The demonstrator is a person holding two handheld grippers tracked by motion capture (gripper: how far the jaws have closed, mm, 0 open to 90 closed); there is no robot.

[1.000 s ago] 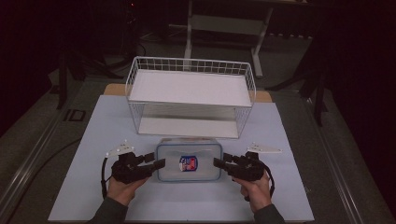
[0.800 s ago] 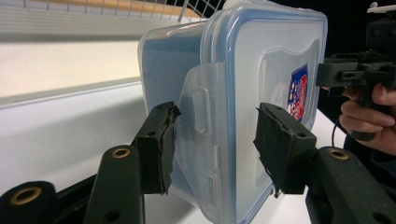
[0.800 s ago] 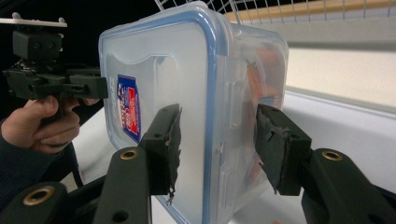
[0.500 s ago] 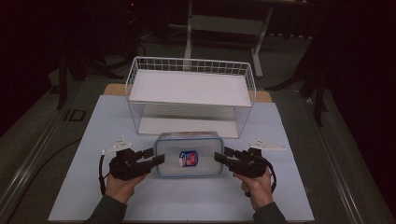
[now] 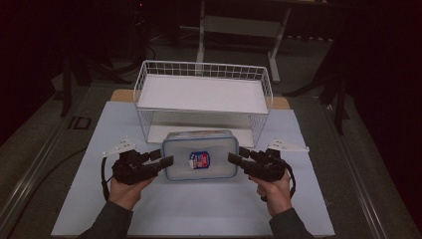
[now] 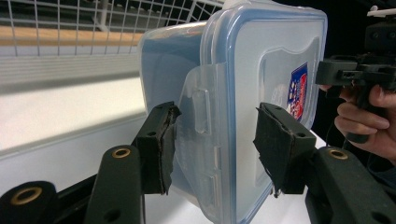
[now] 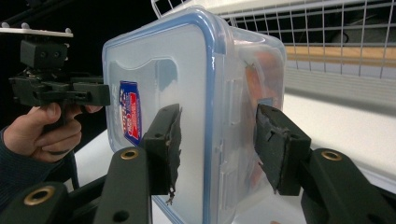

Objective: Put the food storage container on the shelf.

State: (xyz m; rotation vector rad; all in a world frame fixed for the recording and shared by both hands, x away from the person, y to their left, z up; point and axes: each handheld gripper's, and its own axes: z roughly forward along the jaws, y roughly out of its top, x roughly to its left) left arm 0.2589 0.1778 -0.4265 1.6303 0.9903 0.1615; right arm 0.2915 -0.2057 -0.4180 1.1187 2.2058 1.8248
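The lidded plastic box (image 5: 200, 161) was held above the table (image 5: 99, 209), near the wire basket (image 5: 201, 94). Left tongs (image 5: 166, 160) and right tongs (image 5: 233, 158) each clamped one end of it.

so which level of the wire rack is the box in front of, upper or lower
The lower level: the plastic box, gripped at both ends, sits before its opening, under the upper shelf with its raised wire rim.

Wire basket (image 5: 204, 94) close behind held container (image 5: 199, 155)
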